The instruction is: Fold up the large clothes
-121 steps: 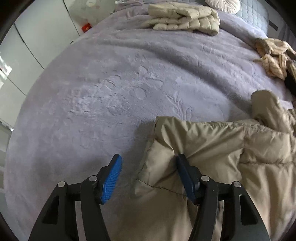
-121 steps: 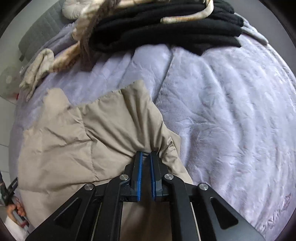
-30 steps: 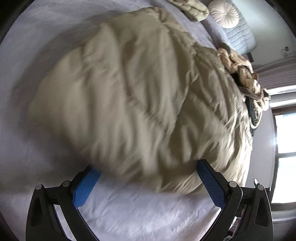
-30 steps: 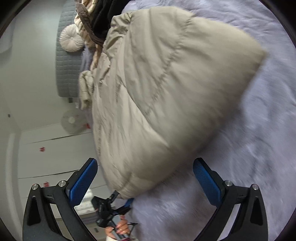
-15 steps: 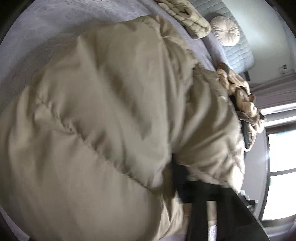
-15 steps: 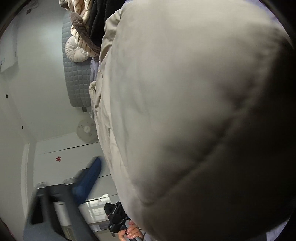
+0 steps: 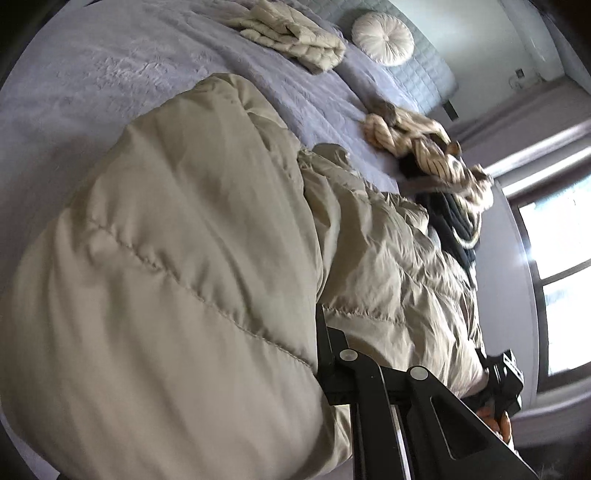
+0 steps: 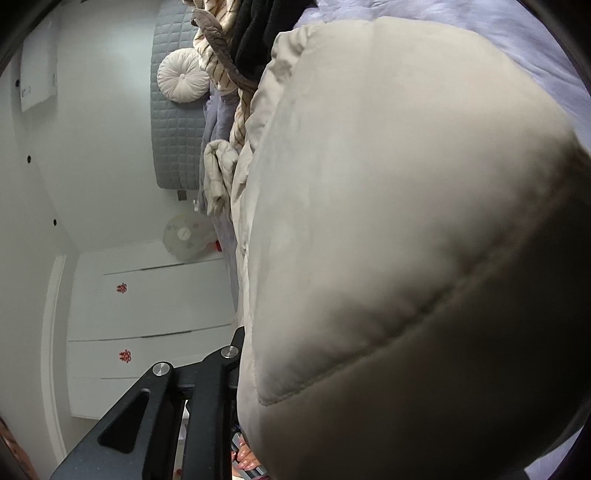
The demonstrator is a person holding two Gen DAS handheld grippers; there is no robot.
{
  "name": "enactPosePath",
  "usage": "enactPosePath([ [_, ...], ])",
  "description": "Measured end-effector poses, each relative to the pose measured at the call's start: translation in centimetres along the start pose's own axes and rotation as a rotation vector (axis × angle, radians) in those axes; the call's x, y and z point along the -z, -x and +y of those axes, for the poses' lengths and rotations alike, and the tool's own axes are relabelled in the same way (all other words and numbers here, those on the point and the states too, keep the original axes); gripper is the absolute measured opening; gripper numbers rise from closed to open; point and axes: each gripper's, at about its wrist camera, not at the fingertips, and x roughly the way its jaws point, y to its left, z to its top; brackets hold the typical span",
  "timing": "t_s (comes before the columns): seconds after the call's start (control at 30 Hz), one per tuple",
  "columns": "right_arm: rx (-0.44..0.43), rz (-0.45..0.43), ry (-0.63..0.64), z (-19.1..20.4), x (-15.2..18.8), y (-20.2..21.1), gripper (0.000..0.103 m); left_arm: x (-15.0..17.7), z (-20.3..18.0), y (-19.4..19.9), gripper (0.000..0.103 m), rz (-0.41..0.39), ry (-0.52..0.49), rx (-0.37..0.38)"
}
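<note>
A big beige quilted puffer jacket (image 7: 177, 258) lies bunched on the lilac bed cover (image 7: 110, 66) and fills most of both views (image 8: 406, 221). My left gripper (image 7: 319, 332) is shut on a thick fold of the jacket; only one black finger (image 7: 328, 354) shows, the other is buried in fabric. My right gripper (image 8: 240, 354) is also shut on the jacket from the opposite side; one black finger (image 8: 225, 365) shows, the rest is hidden behind the padding.
A folded beige quilted garment (image 7: 291, 33) and a round cream cushion (image 7: 382, 37) lie near the grey headboard (image 8: 177, 122). A pile of striped and black clothes (image 7: 436, 162) sits beside the jacket. White wardrobe doors (image 8: 147, 302) and a fan (image 8: 183, 236) stand past the bed.
Both grippers, wide open around the bundled jacket a second ago, have closed onto its folds. The jacket now presses against both cameras and has tipped up.
</note>
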Motion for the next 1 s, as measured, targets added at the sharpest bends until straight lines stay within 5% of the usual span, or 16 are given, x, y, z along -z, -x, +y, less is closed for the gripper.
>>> enactPosePath([
  [0.33, 0.109, 0.065, -0.1, -4.7, 8.1, 4.3, 0.025, 9.9, 4.4, 3.0, 0.016, 0.203, -0.018, -0.087],
  [0.4, 0.137, 0.06, -0.132, -5.9, 8.3, 4.0, 0.028, 10.9, 5.6, 2.2, 0.026, 0.22, 0.005, -0.111],
  [0.5, 0.182, 0.056, -0.145, -6.0, 7.8, 4.1, 0.037, 11.1, 6.3, 1.9, 0.056, 0.231, 0.031, -0.188],
  [0.53, 0.201, 0.059, -0.138, -5.6, 7.8, 4.1, 0.041, 11.1, 6.4, 2.1, 0.058, 0.23, 0.026, -0.212],
  [0.7, 0.326, 0.118, -0.05, -2.5, 8.0, 4.8, 0.057, 10.9, 5.6, 4.7, 0.058, 0.248, -0.022, -0.268],
  [1.0, 0.445, 0.215, 0.102, 0.8, 10.2, 6.5, 0.063, 11.1, 6.3, 12.8, 0.058, 0.17, -0.09, -0.396],
])
